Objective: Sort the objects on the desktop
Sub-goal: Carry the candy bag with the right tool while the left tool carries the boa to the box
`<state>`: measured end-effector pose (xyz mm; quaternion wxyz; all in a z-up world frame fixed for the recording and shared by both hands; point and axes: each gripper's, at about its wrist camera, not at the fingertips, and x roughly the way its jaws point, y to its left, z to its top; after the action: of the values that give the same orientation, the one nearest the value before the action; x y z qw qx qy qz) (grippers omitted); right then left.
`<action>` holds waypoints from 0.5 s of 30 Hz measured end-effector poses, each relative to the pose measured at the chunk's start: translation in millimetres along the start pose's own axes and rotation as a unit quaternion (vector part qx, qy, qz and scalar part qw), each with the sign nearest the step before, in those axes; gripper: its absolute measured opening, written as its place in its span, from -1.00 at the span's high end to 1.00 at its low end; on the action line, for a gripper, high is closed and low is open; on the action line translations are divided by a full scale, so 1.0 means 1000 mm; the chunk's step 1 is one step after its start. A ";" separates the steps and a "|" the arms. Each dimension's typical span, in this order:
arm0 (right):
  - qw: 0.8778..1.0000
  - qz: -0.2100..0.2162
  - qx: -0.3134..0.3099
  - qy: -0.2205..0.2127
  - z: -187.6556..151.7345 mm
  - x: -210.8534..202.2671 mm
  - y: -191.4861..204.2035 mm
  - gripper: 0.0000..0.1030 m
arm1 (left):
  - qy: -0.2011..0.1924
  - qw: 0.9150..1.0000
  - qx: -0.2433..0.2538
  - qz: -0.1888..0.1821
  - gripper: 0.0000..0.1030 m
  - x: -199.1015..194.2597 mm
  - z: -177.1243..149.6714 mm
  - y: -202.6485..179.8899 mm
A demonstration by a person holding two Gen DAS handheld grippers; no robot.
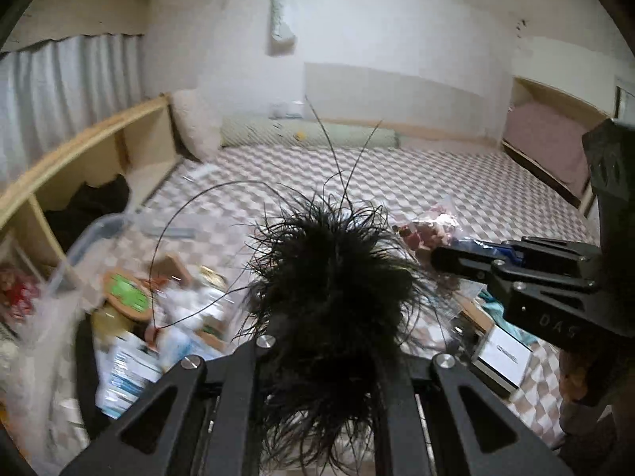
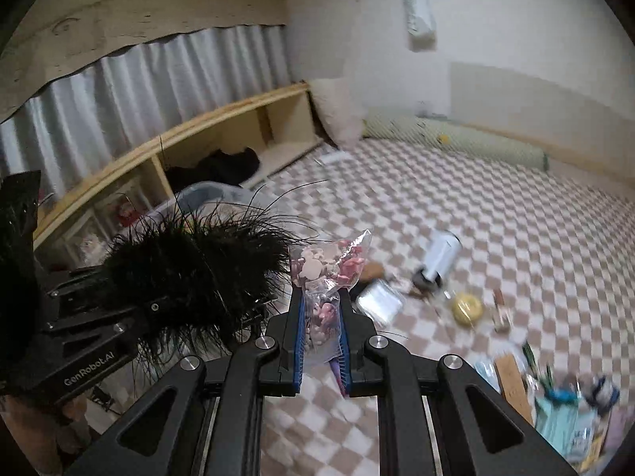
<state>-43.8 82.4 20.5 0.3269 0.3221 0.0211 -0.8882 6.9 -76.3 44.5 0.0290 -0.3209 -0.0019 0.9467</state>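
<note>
"genrobot.ai" on left claw point(image 2: 254, 309) housing; "das" letters on right claw point(image 1: 436, 256) body.

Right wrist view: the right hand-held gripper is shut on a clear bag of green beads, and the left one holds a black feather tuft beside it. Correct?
Not quite. The bag in the right hand-held gripper holds pink and white pieces, not green beads; the right wrist view shows it. The left hand-held gripper does hold the black feather tuft beside it.

White walls, grey curtain point(image 2: 131, 91) over low wooden shelf unit point(image 2: 222, 127) — pink-white checkered floor covering point(image 2: 496, 218), dim indoor light
</note>
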 end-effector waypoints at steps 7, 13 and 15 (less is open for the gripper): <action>0.999 0.032 -0.033 0.018 0.046 0.040 0.036 0.71 | -0.004 0.996 -0.046 0.071 0.78 -0.014 0.015 0.068; 0.996 0.053 -0.059 0.039 0.064 0.079 0.069 0.71 | 0.024 0.991 -0.085 0.101 0.78 0.002 0.010 0.116; 0.995 0.061 -0.059 0.049 0.069 0.095 0.079 0.71 | 0.036 0.989 -0.090 0.110 0.78 0.011 0.008 0.124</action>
<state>-90.6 -50.5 33.5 0.3970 0.3463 0.0699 -0.8471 -13.1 -199.7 41.3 -0.1044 -0.3542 -0.0511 0.9279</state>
